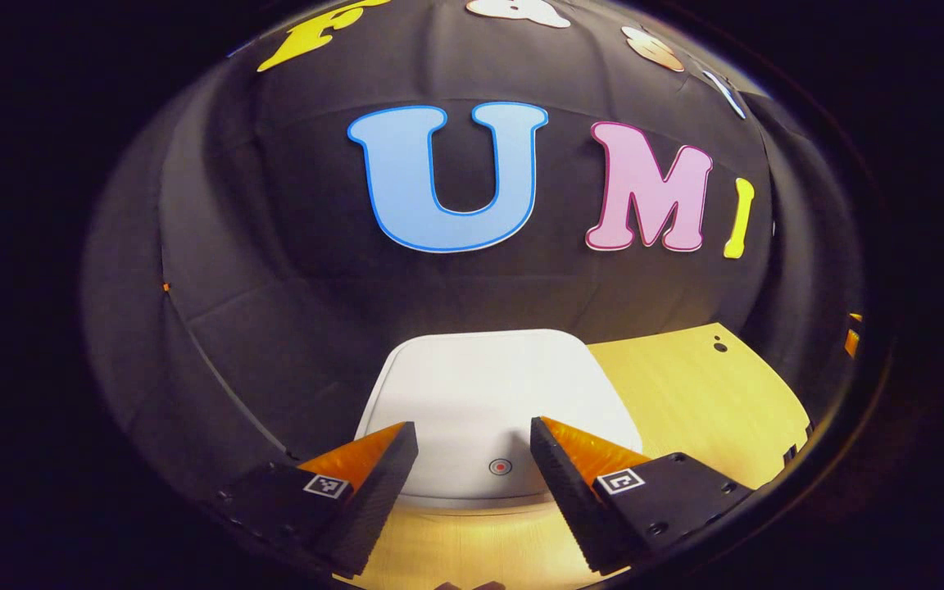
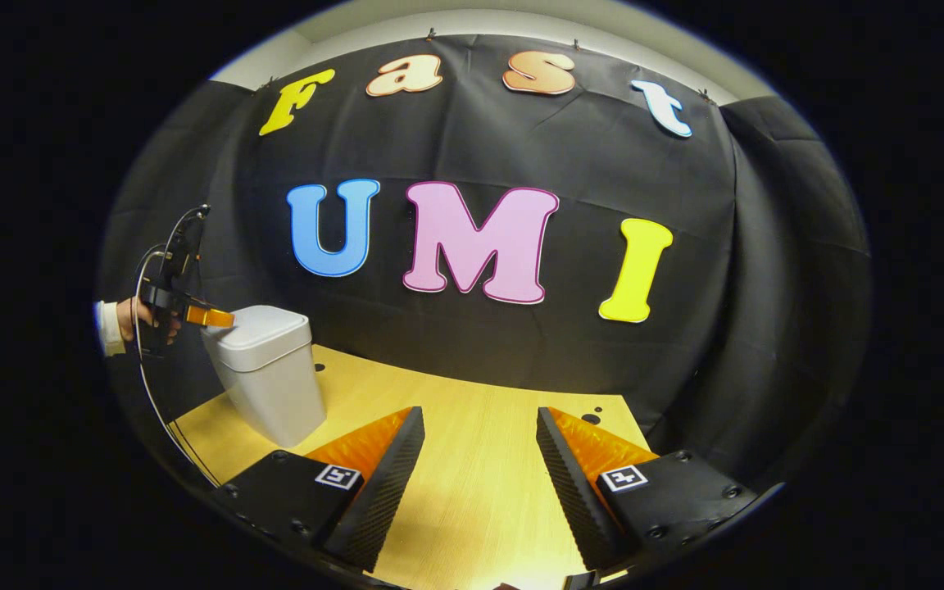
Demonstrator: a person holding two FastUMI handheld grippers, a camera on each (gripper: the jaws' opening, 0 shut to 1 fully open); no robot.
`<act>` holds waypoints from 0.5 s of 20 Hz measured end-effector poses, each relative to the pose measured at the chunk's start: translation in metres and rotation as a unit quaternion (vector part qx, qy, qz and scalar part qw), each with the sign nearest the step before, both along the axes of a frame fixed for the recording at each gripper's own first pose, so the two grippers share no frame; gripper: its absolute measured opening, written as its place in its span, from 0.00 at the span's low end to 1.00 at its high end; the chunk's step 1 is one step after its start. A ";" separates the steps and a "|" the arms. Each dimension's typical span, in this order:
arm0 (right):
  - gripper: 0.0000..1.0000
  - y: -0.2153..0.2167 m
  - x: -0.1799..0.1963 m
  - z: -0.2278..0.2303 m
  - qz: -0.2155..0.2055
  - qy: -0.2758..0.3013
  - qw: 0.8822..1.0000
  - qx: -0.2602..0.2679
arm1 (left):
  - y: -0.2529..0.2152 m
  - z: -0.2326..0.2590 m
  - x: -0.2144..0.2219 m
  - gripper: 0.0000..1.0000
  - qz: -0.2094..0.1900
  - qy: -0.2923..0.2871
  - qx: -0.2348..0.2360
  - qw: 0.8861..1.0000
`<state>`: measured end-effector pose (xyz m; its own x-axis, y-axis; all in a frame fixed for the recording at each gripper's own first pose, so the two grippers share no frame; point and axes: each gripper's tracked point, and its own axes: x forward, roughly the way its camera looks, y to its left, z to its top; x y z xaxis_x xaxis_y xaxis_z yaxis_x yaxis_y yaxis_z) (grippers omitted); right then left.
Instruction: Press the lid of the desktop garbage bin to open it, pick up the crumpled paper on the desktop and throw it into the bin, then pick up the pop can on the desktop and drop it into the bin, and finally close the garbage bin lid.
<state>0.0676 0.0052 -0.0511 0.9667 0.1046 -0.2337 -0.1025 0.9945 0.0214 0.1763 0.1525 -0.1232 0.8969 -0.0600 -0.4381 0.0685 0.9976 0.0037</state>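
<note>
Hovering wide open over the bin [image 1: 488, 385], the left gripper [image 1: 472, 467] is lining up on the closed lid [image 1: 501, 410]'s button [image 1: 501, 467], while the right gripper [image 2: 478, 475] is idling open over bare desk [image 2: 480, 459], so basically the whole job's still ahead, paper and can included.

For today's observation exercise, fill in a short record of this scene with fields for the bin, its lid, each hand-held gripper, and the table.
bin: white bin standing at the table's left end in the right gripper view
lid: lid closed, with a round button near its front edge
left hand-held gripper: left hand-held gripper open, over the lid's front, holding nothing
right hand-held gripper: right hand-held gripper open, above bare table, holding nothing
table: wooden table against black cloth wall
</note>
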 end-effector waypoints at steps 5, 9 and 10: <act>0.90 -0.008 -0.004 0.004 0.005 -0.003 1.000 0.020 | -0.026 0.062 -0.009 0.94 0.002 -0.082 0.004 0.997; 0.90 -0.014 0.003 0.010 0.011 -0.013 0.999 0.039 | -0.077 0.098 -0.024 0.92 -0.004 -0.142 -0.009 0.990; 0.90 -0.015 0.008 0.011 0.013 -0.018 0.999 0.038 | -0.097 0.102 -0.033 0.92 -0.013 -0.144 -0.019 0.989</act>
